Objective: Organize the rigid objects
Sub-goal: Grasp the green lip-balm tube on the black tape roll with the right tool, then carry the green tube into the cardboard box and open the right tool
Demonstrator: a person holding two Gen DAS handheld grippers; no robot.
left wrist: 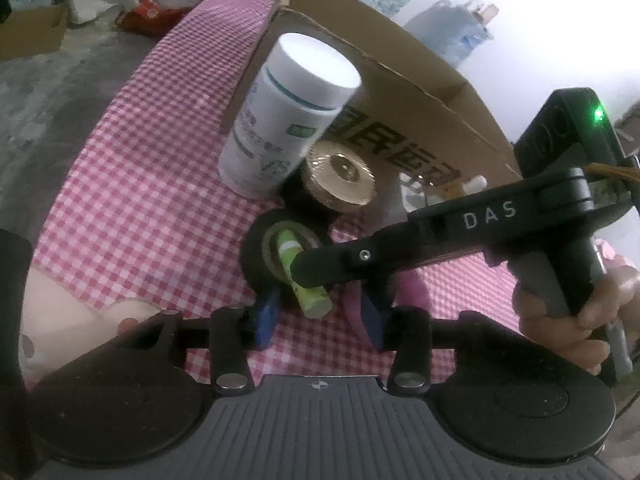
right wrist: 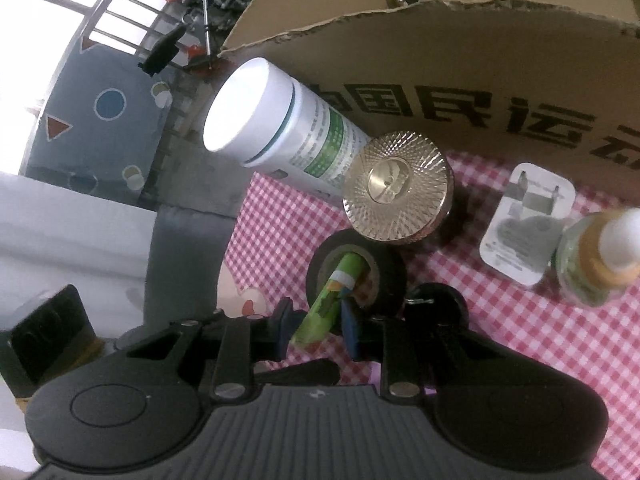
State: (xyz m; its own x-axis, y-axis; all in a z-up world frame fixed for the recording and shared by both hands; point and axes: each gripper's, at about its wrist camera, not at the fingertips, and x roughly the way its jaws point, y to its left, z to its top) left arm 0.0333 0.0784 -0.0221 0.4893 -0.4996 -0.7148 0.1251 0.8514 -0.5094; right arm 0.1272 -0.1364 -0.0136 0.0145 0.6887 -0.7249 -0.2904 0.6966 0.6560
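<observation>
A green tube (right wrist: pixel 329 300) is clamped between the blue pads of my right gripper (right wrist: pixel 316 320), which is shut on it. The tube's far end pokes into the hole of a black tape roll (right wrist: pixel 390 268) lying flat on the checked cloth (right wrist: pixel 520 340). In the left wrist view the right gripper (left wrist: pixel 304 280) reaches in from the right, a hand (left wrist: pixel 580 320) on its handle. My left gripper (left wrist: pixel 320 312) is open. Its blue pads stand either side of the green tube's (left wrist: pixel 312 300) near end without touching it, just short of the tape roll (left wrist: pixel 256 252).
A white bottle (left wrist: pixel 280 120) and a gold-lidded jar (left wrist: pixel 340 176) stand behind the roll, against a cardboard box (left wrist: pixel 400 92). To the right lie a white plug adapter (right wrist: pixel 528 220), a small white-capped bottle (right wrist: pixel 596 256) and a black key fob (right wrist: pixel 436 300).
</observation>
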